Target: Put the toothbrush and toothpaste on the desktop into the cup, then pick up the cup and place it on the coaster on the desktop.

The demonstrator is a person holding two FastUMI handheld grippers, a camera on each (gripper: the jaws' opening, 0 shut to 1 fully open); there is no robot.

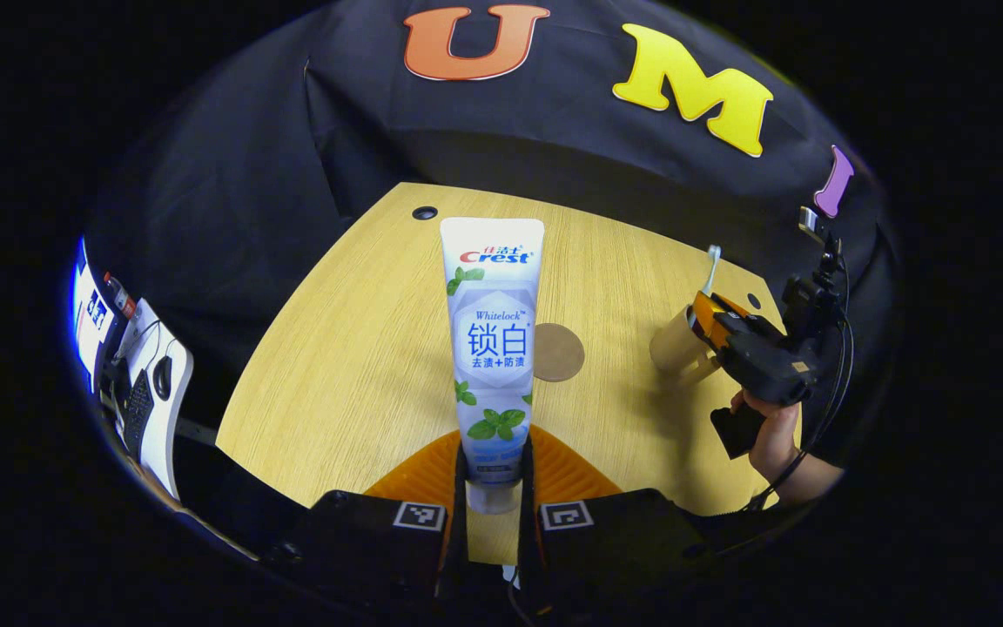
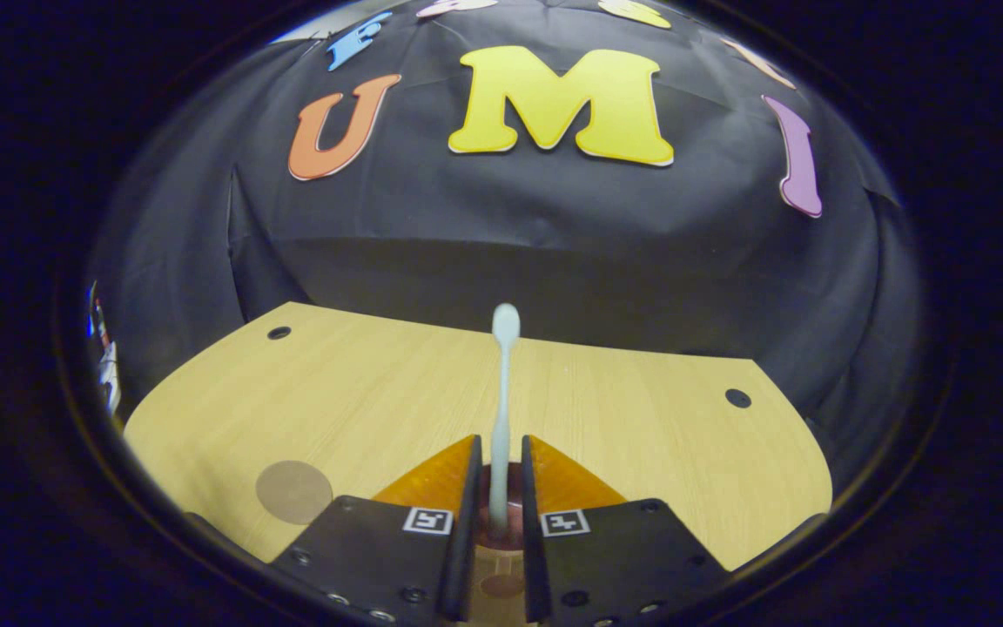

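**Toothpaste lifted, cup gripped with toothbrush inside**

The left gripper (image 1: 493,475) pinches the toothpaste (image 1: 492,348) near its cap end, holding the tube upright above the desk (image 1: 353,366). The right gripper (image 2: 498,501) clamps its fingers on the cup (image 1: 674,348), from which the toothbrush (image 2: 501,392) stands up. The coaster (image 1: 559,352) lies bare on the desk between them.

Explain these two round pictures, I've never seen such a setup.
No robot here: a person holds a two-finger claw in each hand, and a fisheye camera rides on each. The left gripper view looks along the left claw, shut on a toothpaste tube. Farther off are the right claw, a hand and the cup. The right gripper view shows a toothbrush between that claw's fingers, lower end in the cup; its grip is unclear. A round coaster lies on the wooden desktop.
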